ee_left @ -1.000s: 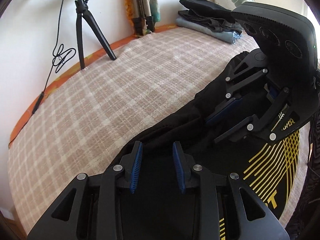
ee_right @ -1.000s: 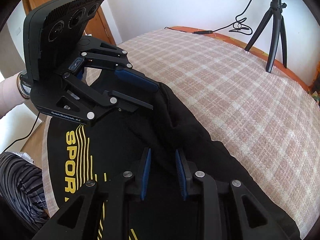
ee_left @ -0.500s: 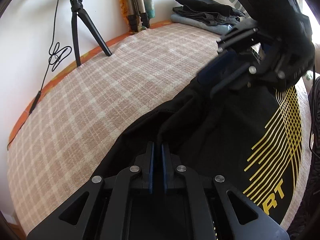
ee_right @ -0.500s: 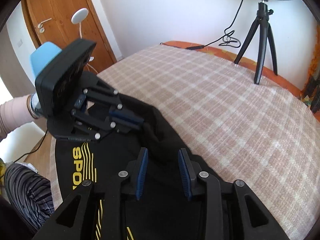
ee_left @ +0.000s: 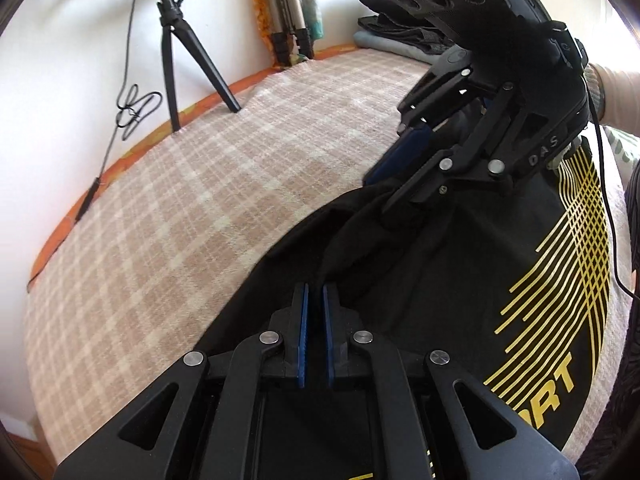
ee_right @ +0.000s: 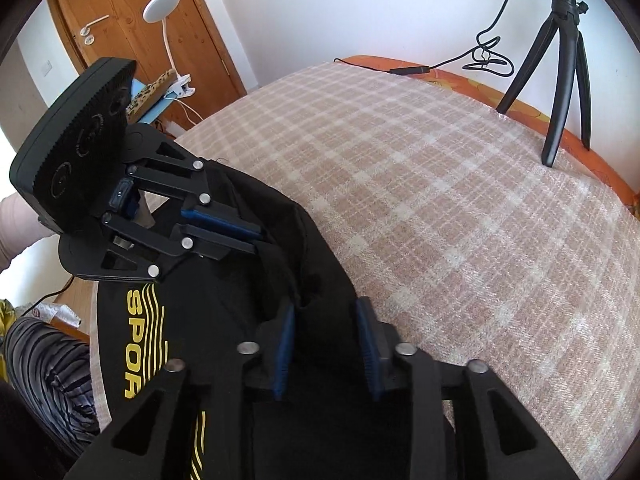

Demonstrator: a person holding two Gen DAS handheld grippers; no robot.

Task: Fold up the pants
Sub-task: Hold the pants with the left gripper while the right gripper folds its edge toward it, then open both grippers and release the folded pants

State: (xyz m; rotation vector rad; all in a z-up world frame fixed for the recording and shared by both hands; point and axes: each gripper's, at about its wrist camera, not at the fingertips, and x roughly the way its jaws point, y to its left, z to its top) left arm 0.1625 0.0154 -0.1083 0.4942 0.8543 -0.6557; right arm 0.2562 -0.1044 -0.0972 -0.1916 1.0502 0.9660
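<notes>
Your left black two-finger gripper (ee_left: pixel 314 300) w/ blue pads is clenched on a raised fold of the black sport pants with yellow stripe print and lettering (ee_left: pixel 460 280); only a thin slit shows between the pads, w/ black cloth running up out of it. Seen from the right wrist cam, that same left gripper (ee_right: pixel 240 232) comes in from the left side, tilted down toward the fabric, fingers nearly together on a ridge of cloth that's lifted off the bed. A bit of your sleeved left forearm (ee_right: pixel 16 220) shows behind it at the frame edge.

Your right gripper (ee_right: pixel 326 340) is released: blue pads well apart, w/ a bunched edge of the pants lying between them, not pinched. From the left wrist cam the right gripper (ee_left: pixel 396 176) reaches in from the upper right, angled down, fingertips at the pants' far edge just where black cloth meets the bedcover. Your right wrist in a pale sleeve (ee_left: pixel 612 96) sits behind its body.

Pants lie spread on the beige-and-white plaid bedcover (ee_right: pixel 460 200), along the near side, printed side up.

Black tripod (ee_right: pixel 560 80) stands at the bed's far edge by the wall; folded clothes stack (ee_left: pixel 400 32) at the far corner.
</notes>
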